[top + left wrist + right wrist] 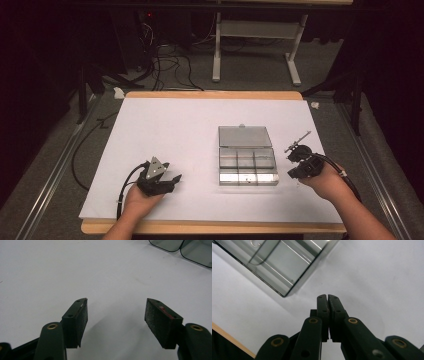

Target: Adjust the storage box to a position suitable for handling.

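Note:
A clear plastic compartment box [247, 165] lies open on the white table, right of centre, with its lid [245, 136] folded back behind it. My left gripper [175, 179] rests near the front edge, left of the box, and points toward it. In the left gripper view it [116, 307] stands open with bare table between the pads, and the box's corners [190, 250] show far off. My right gripper [292, 159] hovers just right of the box. In the right gripper view it [327, 296] is shut with nothing visible between the pads, the box [282, 262] up to its left.
The white sheet [175, 130] covers a wooden table [210, 227] whose rim shows at front and back. A thin grey rod [298, 141] sticks out just behind the right gripper. Cables [165, 65] and a white stand's legs [292, 65] lie on the floor beyond.

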### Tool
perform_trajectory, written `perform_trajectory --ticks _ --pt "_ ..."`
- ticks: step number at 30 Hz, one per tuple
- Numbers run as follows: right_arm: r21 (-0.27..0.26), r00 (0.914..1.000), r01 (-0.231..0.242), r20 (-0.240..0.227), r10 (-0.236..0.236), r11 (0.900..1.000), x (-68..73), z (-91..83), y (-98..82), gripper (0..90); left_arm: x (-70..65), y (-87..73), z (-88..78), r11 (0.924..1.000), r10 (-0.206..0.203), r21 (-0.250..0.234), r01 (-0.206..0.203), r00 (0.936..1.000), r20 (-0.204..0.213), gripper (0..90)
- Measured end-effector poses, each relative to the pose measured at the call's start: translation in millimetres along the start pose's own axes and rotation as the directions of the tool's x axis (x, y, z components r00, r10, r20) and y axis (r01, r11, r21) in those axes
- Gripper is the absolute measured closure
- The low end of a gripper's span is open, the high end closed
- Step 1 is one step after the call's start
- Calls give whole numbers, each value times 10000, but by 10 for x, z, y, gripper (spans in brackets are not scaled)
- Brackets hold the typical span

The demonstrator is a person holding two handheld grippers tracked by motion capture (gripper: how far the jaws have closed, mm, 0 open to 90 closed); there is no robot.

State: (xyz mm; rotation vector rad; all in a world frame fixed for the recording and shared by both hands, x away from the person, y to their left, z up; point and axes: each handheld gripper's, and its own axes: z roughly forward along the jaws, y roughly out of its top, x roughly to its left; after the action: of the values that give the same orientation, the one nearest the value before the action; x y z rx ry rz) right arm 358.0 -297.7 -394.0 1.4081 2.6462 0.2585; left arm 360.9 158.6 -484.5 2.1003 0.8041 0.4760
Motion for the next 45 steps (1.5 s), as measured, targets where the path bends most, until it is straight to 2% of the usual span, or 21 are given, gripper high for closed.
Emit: perform_trajectory --ticks 10,14,22,32,36,45 --pt "259 9995 -300 3 300 9992 -81 145 -151 871 0 0 0 10000 1 6 -1 10000 2 355" --pt "338 9981 -609 119 605 9976 -124 207 -203 841 0 0 1 10000 4 13 -4 10000 7 355" --pt "448 9962 -865 114 861 9952 -199 316 -260 817 -1 1 3 10000 6 15 -6 10000 -5 355" --pt "573 9963 -850 135 844 9947 -202 397 -251 820 -1 1 3 10000 21 19 -21 10000 5 354" --pt "583 9966 -815 145 808 9950 -197 399 -242 854 -1 1 4 10000 23 20 -23 10000 7 354" --pt "558 9968 -793 140 787 9953 -187 358 -221 862 -2 2 4 10000 34 34 -34 10000 8 355"
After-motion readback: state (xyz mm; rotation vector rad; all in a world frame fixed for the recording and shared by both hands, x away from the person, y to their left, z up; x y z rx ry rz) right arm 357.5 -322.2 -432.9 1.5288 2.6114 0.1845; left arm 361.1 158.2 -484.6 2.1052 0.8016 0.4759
